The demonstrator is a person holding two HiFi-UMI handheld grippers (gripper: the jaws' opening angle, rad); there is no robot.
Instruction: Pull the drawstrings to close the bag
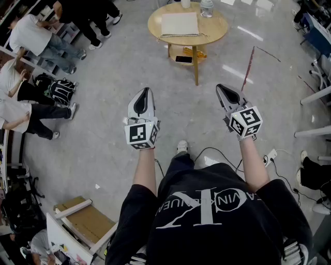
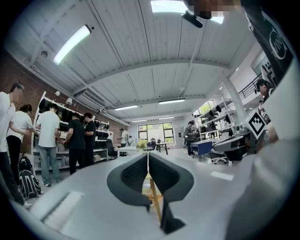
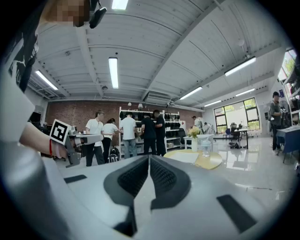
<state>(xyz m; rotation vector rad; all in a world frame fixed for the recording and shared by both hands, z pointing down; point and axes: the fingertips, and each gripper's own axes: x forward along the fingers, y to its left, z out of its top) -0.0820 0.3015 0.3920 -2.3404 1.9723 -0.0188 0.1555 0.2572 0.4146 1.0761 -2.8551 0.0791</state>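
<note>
**Task item.** The bag (image 1: 179,24) is a flat, pale cream rectangle of cloth. It lies on top of the round wooden table (image 1: 217,32), roughly at the table's centre. A thin cord line runs along its near edge and trails off at the right corner. Whether the mouth of the bag is drawn closed cannot be determined from the head view. In the right gripper view the bag (image 3: 185,157) shows only as a pale sheet on the yellow tabletop (image 3: 211,161), lying just beside a clear bottle (image 3: 206,147).

**Table contents.** The bottle (image 1: 206,8) stands at the far rim, beyond the bag. A dark phone (image 1: 183,59) lies on the lower shelf of the table.

**Left gripper.** The left gripper (image 1: 147,93) is held out level over the grey floor (image 1: 103,155), well short of the table. Its own view shows the two jaws of the left gripper (image 2: 148,158) pressed together along their full length, with nothing between them.

**Right gripper.** The right gripper (image 1: 221,88) is held beside the left, well apart from it and clear of the table. Its own view shows the right gripper (image 3: 149,160) with its jaws likewise pressed together and empty.

**Contact status.** Neither gripper touches the bag or the cord.
</note>
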